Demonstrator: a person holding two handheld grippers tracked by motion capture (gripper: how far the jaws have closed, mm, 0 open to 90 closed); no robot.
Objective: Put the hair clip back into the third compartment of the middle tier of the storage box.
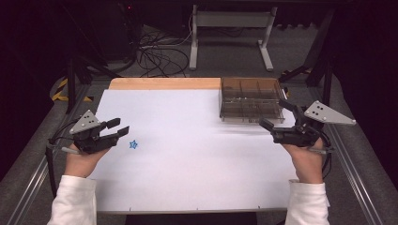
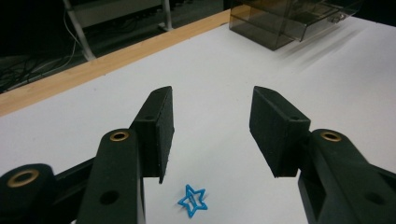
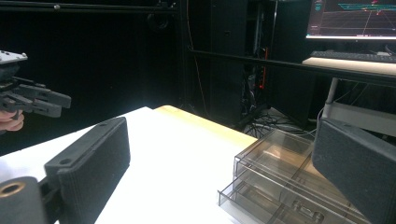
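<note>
At lower centre of the left gripper view, the blue star lies flat, seemingly thin, between the half-open, empty jaws of the left gripper, so the pads should be lowered to the table before being closed.

This is looking like a lab or recording studio. Black curtains are closing off the space around a white-topped desk with a wooden far edge. Loose cables are lying on the grey carpeted floor beside a white bench frame, and a monitor is glowing with graph lines above a keyboard.
</note>
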